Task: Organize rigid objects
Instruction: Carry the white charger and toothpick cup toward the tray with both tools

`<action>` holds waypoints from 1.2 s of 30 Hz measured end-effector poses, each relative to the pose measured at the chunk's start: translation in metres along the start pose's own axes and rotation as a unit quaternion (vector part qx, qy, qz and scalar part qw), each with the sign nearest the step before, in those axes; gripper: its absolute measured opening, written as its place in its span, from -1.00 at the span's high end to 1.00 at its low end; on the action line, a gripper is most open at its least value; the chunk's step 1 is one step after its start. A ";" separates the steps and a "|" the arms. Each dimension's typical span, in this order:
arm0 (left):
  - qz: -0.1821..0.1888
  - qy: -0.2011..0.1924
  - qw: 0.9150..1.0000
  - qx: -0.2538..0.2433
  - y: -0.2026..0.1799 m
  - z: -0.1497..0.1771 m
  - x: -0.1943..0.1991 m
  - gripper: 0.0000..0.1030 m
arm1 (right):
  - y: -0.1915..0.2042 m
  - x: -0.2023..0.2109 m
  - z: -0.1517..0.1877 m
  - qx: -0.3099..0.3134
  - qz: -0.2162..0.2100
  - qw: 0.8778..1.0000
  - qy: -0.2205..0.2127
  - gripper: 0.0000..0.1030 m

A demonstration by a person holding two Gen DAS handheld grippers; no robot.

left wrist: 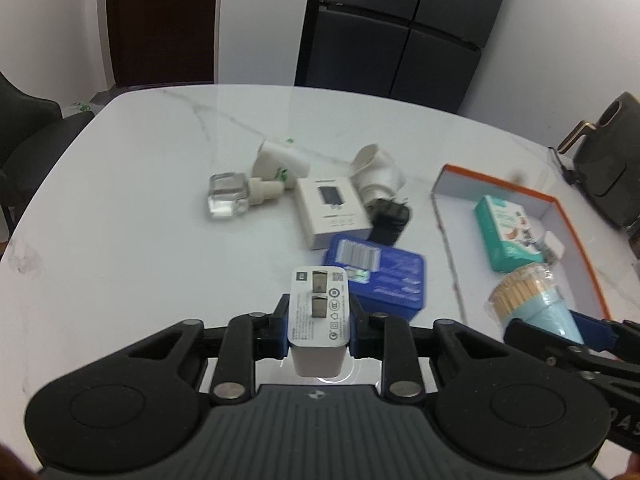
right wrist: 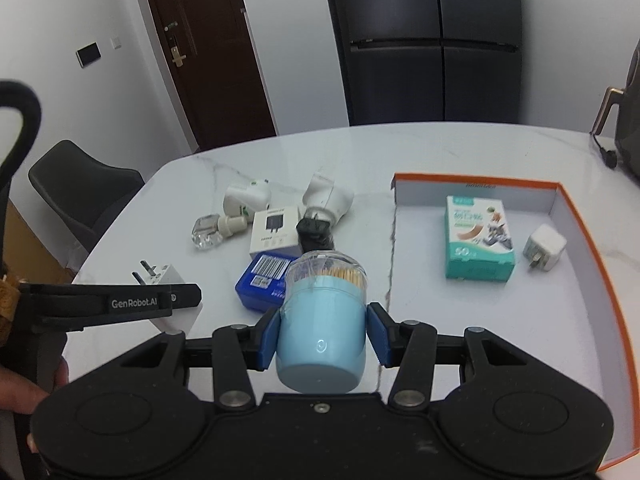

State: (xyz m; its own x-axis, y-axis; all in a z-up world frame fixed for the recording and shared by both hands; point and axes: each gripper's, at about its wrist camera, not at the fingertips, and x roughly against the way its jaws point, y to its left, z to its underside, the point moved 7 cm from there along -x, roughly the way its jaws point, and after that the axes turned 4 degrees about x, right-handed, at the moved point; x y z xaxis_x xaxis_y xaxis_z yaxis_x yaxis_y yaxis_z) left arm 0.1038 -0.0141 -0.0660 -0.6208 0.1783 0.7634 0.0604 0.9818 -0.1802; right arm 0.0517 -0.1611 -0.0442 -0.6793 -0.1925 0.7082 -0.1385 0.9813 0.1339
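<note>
My left gripper (left wrist: 320, 320) is shut on a white wall charger (left wrist: 319, 304), prongs up, held just above the table; the right wrist view shows that charger (right wrist: 160, 276) at the left. My right gripper (right wrist: 323, 336) is shut on a light blue toothpick jar (right wrist: 322, 320), hanging near the left wall of the orange-rimmed box (right wrist: 472, 178). That box holds a teal carton (right wrist: 478, 240) and a small white plug (right wrist: 546, 246). A blue box (left wrist: 380, 280), a white charger box (left wrist: 334, 212), a black plug (left wrist: 390, 218) and a glass bottle (left wrist: 228, 200) lie on the table.
Two white plug-in devices (left wrist: 280, 160) (left wrist: 376, 172) lie behind the clutter on the white marble table (left wrist: 140, 240). A dark appliance (left wrist: 608, 168) stands at the far right edge, and a black chair (right wrist: 80, 188) is at the left. A dark fridge stands behind.
</note>
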 end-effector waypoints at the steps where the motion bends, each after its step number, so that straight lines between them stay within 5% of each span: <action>1: 0.002 -0.001 1.000 0.000 -0.004 0.000 0.002 0.48 | -0.002 0.002 0.000 -0.001 0.000 1.000 -0.002 -0.11; 36: 0.038 -0.007 0.997 -0.059 -0.116 0.011 0.015 0.48 | -0.091 0.062 0.005 -0.044 0.045 0.997 -0.038 -0.11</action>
State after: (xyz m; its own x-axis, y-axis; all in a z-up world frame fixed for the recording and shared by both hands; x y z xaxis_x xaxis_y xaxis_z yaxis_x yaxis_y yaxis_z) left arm 0.0793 -0.1261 -0.0405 -0.6211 0.2526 0.7419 0.1994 0.9664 -0.1620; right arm 0.0183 -0.2624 -0.0164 -0.7397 -0.1012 0.6653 -0.0133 0.9906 0.1360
